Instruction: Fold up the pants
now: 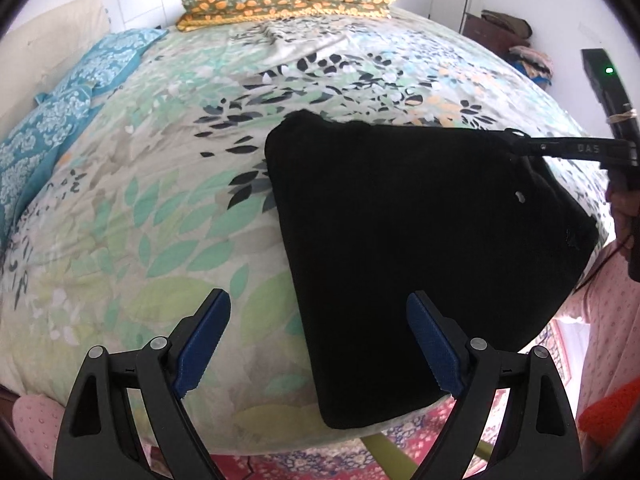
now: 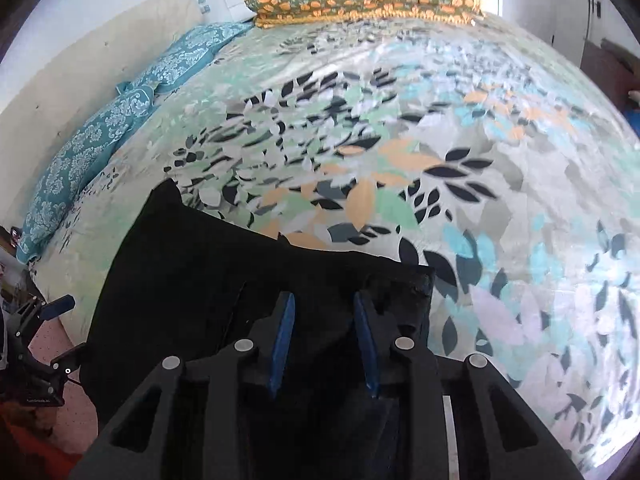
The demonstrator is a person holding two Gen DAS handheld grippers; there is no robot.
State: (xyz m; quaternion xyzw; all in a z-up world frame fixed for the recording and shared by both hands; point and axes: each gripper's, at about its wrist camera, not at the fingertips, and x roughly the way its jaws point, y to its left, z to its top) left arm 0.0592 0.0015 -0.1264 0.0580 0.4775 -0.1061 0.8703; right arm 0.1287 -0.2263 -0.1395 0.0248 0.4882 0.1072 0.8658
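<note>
Our pants point(image 1: 420, 240) lie folded at the bed's point(image 1: 160, 200) five-o'clock edge. Left gripper point(image 1: 318, 344) gapes empty; right gripper point(image 2: 324, 336) sits narrowly parted over the cloth. We should pinch every layer squarely.

The pants point(image 1: 420, 248) are black, of thick, soft-looking cloth, and are lying folded into a compact, roughly four-sided bundle on the leaf-patterned bedspread point(image 1: 160, 220). They are sitting near the bed's front edge, with one lower corner reaching right to that edge. A small pale dot is showing on the upper layer towards the right side. In the right wrist view, the pants point(image 2: 192, 280) are showing stacked layers, with a rumpled, slightly raised corner at the far right.
</note>
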